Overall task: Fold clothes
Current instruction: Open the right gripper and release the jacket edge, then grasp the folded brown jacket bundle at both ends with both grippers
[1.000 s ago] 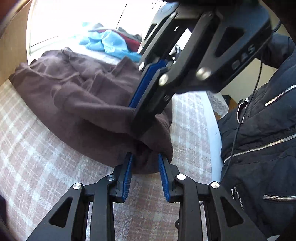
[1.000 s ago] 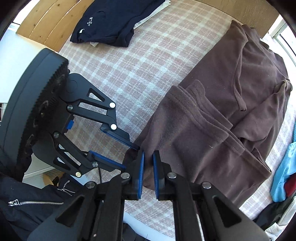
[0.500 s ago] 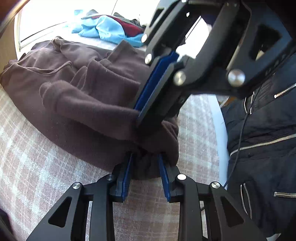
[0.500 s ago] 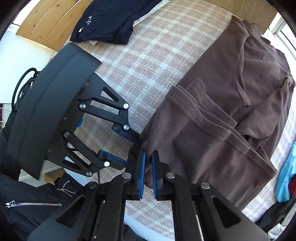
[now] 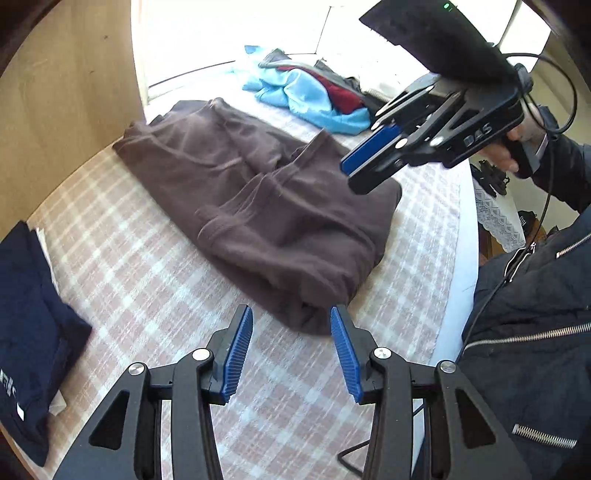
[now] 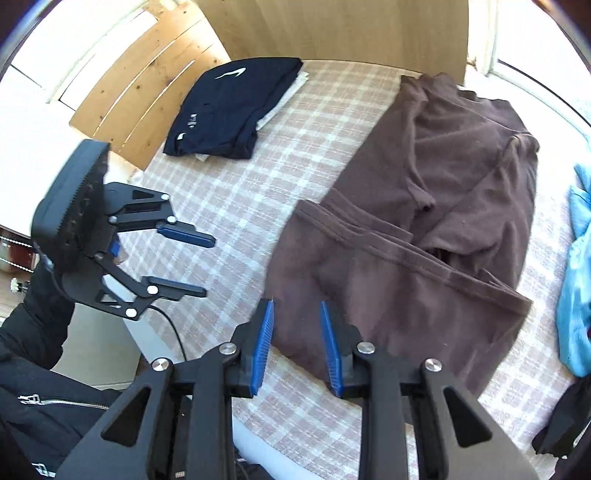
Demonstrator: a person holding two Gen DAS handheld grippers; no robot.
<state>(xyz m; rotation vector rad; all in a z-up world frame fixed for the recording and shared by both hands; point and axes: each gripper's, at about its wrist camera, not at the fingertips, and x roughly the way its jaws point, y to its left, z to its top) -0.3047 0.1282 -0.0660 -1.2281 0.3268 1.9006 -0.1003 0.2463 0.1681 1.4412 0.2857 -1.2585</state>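
Observation:
A brown fleece garment point(image 5: 277, 206) lies partly folded on the checked bed cover point(image 5: 147, 280), its near edge bunched just beyond my left gripper point(image 5: 291, 332). That gripper is open and holds nothing. In the right wrist view the same brown garment point(image 6: 424, 221) spreads from the centre to the right. My right gripper point(image 6: 297, 317) is open above its near left corner, with nothing between the pads. The left gripper point(image 6: 201, 266) hangs to the left, clear of the cloth. From the left wrist view, the right gripper point(image 5: 369, 166) hovers above the garment's right side.
A folded navy garment point(image 6: 229, 107) rests at the bed's far left by the wooden headboard point(image 6: 332, 29). A pile of blue and red clothes point(image 5: 314, 96) sits beyond the brown garment near the window. A person's dark jacket point(image 5: 535, 332) is at the bed's edge.
Both grippers have opened, let go of the brown garment's near edge and pulled back and up. The garment now lies loose on the bed.

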